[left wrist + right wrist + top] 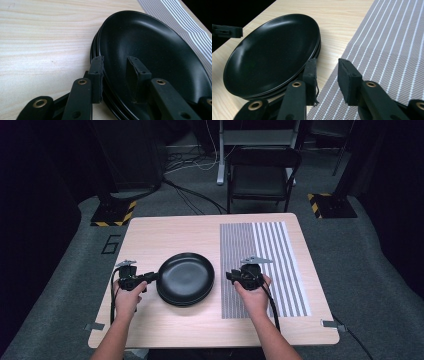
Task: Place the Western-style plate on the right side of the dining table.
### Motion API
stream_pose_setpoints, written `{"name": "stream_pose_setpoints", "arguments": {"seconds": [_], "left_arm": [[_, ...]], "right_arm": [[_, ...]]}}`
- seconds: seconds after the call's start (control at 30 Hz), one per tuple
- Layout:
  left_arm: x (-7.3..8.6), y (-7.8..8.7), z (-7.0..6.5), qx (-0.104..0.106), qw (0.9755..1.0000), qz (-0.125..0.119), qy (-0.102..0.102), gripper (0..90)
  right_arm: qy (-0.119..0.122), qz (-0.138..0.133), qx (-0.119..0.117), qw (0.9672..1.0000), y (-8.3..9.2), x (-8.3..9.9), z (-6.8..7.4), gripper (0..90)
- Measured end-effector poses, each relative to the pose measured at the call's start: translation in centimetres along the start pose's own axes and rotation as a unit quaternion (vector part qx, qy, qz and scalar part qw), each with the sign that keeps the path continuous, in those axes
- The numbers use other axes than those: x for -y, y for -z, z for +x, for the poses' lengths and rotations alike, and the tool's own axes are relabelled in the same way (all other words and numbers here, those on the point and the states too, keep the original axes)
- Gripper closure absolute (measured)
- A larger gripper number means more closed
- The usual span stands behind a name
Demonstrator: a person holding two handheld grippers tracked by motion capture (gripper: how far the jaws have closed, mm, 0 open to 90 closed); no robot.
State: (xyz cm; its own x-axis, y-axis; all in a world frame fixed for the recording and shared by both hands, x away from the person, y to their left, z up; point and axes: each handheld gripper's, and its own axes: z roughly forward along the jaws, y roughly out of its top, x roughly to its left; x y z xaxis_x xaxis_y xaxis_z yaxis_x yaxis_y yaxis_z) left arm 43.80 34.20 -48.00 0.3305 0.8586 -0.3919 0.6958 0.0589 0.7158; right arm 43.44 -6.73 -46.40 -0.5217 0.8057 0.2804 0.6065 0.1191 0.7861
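Stack of black plates [186, 279]: mid-tabletop [165, 232], nearer its front edge, just left of the striped mat [270, 265].
Left gripper [150, 276]: at the stack's left rim, jaws part-open astride the top plate's rim, one pad inside, one outside; contact cannot be told.
Right gripper [231, 275]: jaws part-open, holding nothing, over the mat's left edge beside the stack's right rim.

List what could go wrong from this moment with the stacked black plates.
1. The left hand-held gripper straddles the rim of the top plate with its jaws still apart; closing, it might catch a lower plate too.
2. The right hand-held gripper sits open beside the stack, over the edge of the striped mat, gripping nothing, so a one-sided lift could tilt the plate.
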Motion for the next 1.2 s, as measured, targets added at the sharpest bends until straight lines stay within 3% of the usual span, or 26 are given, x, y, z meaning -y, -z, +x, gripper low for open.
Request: {"name": "stream_pose_setpoints", "arguments": {"seconds": [0.27, 0.47, 0.57, 0.7, 0.73, 0.83, 1.2], "left_arm": [[0.2, -0.3, 0.2, 0.007, 0.9998, 0.013, 0.012, 68.0], [0.3, -0.4, 0.0, 0.005, 0.9998, 0.018, 0.003, 70.9], [0.3, -0.4, 0.2, 0.005, 0.9997, 0.026, 0.003, 72.3], [0.6, -0.7, 0.4, 0.006, 0.9997, 0.018, 0.017, 74.5], [0.7, -0.6, 0.7, 0.016, 0.9995, 0.017, 0.023, 75.3], [0.8, -0.6, 0.8, 0.020, 0.9994, 0.015, 0.024, 76.1], [1.0, -0.6, 0.9, 0.016, 0.9993, 0.005, 0.033, 80.4]], "right_arm": [[-0.019, 0.005, 0.008, 0.9998, -0.9, 0.1, 0.2, 64.9], [-0.030, 0.002, 0.003, 0.9995, -1.3, 0.2, 0.2, 61.4], [-0.036, 0.004, -0.003, 0.9993, -1.6, 0.2, 0.4, 63.1], [-0.035, 0.003, -0.009, 0.9994, -2.0, 0.3, 0.5, 68.0], [-0.036, 0.005, -0.013, 0.9993, -2.1, 0.2, 0.7, 68.3], [-0.036, 0.005, -0.014, 0.9993, -2.3, 0.2, 0.9, 68.1], [-0.090, 0.010, -0.039, 0.9952, -4.0, 0.4, 0.8, 67.0]]}}
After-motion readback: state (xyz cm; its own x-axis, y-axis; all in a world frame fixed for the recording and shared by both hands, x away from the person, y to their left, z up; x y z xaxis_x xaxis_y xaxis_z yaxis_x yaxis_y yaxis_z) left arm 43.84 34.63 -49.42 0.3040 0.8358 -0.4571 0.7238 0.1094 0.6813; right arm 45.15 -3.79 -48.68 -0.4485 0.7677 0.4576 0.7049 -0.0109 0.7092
